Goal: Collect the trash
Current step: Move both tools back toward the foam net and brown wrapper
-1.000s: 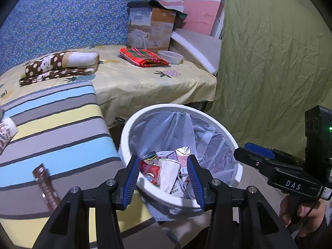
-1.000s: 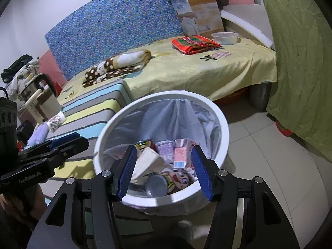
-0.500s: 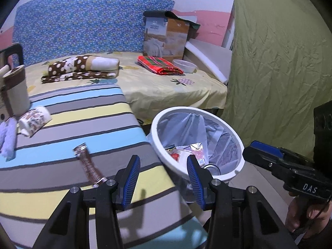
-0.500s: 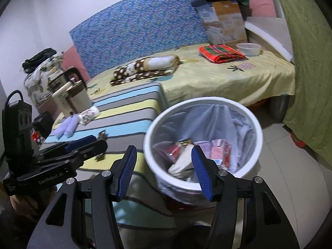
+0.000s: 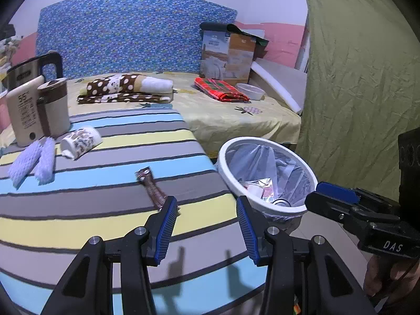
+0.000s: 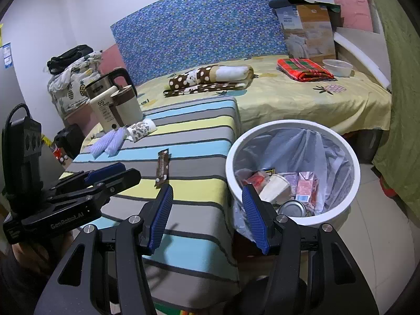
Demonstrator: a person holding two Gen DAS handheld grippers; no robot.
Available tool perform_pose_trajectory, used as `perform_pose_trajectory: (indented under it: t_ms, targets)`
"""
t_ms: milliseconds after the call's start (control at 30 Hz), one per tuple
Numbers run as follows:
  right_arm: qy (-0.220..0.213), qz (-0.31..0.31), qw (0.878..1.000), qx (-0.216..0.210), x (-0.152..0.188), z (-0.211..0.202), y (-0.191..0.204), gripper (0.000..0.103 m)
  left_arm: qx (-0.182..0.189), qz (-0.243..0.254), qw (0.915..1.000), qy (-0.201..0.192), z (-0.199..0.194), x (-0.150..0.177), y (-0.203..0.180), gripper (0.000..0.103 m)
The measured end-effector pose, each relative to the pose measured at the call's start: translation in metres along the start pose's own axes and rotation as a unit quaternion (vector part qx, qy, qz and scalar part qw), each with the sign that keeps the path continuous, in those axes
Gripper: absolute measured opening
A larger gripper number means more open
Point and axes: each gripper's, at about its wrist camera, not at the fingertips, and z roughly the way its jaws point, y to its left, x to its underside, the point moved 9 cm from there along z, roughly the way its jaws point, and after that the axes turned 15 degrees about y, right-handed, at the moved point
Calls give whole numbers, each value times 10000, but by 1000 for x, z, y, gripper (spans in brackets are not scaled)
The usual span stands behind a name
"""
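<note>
Bright, sharp frames (fisheye-bent, dark corners).

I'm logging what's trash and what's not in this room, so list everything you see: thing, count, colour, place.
Wrapper: 1, brown, on striped cloth, near edge.
Paper cup: 1, patterned white, on its side on striped cloth.
Foam nets: 2, pale lilac, beside the cup.
Kettle: 1, steel and black, far corner.
Flask: 1, cream and brown, by the kettle.
Bin: 1, white, lined, on floor, holding cartons, a cup, a can.
Blanket: 1, brown dotted, on yellow bed.
Red cloth: 1, plaid, on bed.
Bowl: 1, clear, on bed.
Box: 1, cardboard, against headboard.
Left gripper: open, empty.
Right gripper: open, empty.
</note>
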Motion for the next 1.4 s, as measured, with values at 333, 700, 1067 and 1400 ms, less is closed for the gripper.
perform_pose_trajectory:
  t_ms: [333,700,1067,1400]
  targets:
    - [102,-154,9998,-50,8,8,23,57,-228,-269,9994,-31,-15,23,28,47]
    - [351,-464,9975,-395,17,29,59,57,-455,-570,9973,-18,-24,42,60,47]
    - [712,-552,9942,-585,23,45,73,57,-687,-889,9936,109,-22,59,98,47]
    - [757,-658,9933,-580,11,61,84,57,-889,-1175,9890,98,-24,59,138,47]
